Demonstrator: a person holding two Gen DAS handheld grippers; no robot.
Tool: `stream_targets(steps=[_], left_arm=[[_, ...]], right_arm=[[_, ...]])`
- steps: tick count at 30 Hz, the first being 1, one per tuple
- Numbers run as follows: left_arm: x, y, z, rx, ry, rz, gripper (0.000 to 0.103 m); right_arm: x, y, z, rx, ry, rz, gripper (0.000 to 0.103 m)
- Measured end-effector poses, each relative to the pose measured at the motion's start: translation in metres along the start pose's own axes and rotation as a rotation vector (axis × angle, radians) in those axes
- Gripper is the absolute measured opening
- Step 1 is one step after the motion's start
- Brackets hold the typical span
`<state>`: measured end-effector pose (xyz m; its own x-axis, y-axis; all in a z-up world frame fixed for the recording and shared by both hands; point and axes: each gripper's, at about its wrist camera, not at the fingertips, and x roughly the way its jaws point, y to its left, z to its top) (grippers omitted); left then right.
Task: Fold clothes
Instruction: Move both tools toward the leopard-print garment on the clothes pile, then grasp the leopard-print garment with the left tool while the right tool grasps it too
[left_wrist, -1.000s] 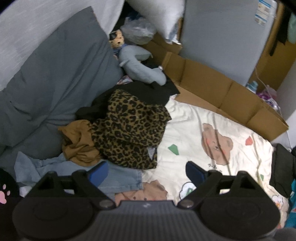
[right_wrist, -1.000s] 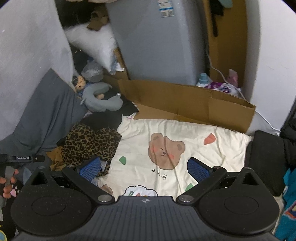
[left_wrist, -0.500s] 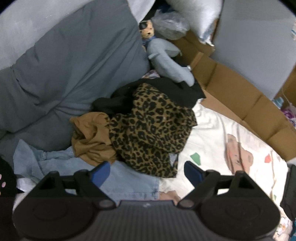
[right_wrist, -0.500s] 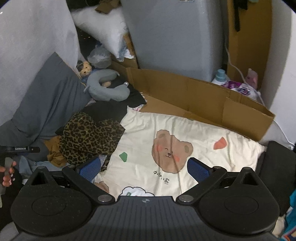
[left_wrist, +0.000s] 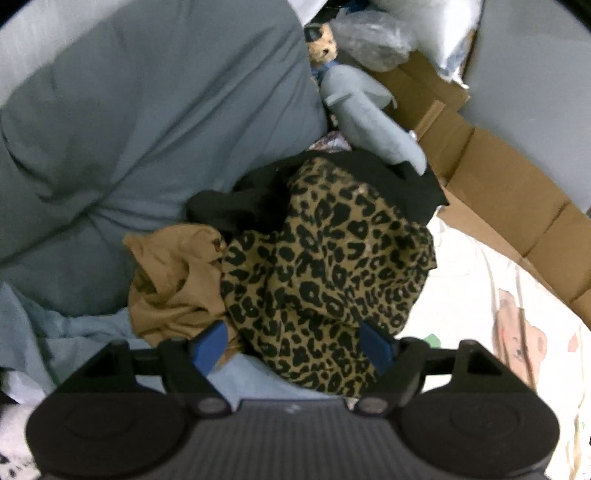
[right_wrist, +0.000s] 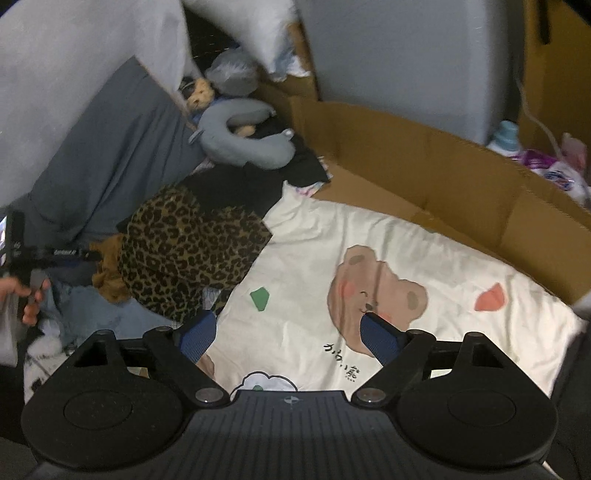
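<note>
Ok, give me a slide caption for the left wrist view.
Open left gripper above a leopard-print garment in a clothes pile, tan garment beside it.

free: bear-print sheet (right_wrist: 424, 258) bare (right side) | blocked: clothes pile (left_wrist: 325, 266) left, cardboard wall (right_wrist: 443, 166) behind, grey cushion (left_wrist: 129, 129) far left

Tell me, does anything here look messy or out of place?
Yes. The clothes are not sorted: a leopard-print garment lies crumpled on top of a black garment, a tan one and pale blue jeans, heaped beside the grey cushion. The heap overlaps the edge of the bear-print sheet, which is otherwise flat.
</note>
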<state>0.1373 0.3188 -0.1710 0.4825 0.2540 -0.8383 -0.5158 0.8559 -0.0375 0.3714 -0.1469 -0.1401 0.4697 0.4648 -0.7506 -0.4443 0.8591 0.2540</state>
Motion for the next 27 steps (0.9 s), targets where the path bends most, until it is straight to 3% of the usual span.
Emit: stream_targets(steps=[12, 16, 18, 20, 21, 24, 25, 27], left_arm=[[0.069, 0.017, -0.027, -0.032, -0.028, 0.020, 0.080], [0.086, 0.023, -0.033, -0.030, -0.035, 0.026, 0.079], [0.094, 0.026, -0.035, -0.048, -0.028, 0.014, 0.070], [0.103, 0.029, -0.036, -0.067, -0.021, 0.001, 0.046], [0.104, 0.029, -0.037, -0.072, -0.024, -0.001, 0.042], [0.103, 0.029, -0.039, -0.077, -0.047, 0.003, 0.012], [0.101, 0.028, -0.039, -0.077, -0.054, 0.003, 0.006], [0.094, 0.025, -0.038, -0.070, -0.069, -0.002, 0.004]], right_arm=[[0.084, -0.009, -0.058, -0.038, -0.039, 0.039, 0.090], [0.103, 0.003, -0.075, -0.135, -0.056, 0.016, 0.091], [0.112, 0.007, -0.082, -0.141, -0.060, 0.021, 0.091], [0.121, 0.008, -0.089, -0.127, -0.060, 0.034, 0.091], [0.124, 0.008, -0.091, -0.108, -0.055, 0.043, 0.091], [0.131, 0.011, -0.100, -0.084, -0.039, 0.070, 0.091], [0.132, 0.014, -0.103, -0.096, -0.036, 0.075, 0.091], [0.134, 0.019, -0.108, -0.123, -0.029, 0.082, 0.091]])
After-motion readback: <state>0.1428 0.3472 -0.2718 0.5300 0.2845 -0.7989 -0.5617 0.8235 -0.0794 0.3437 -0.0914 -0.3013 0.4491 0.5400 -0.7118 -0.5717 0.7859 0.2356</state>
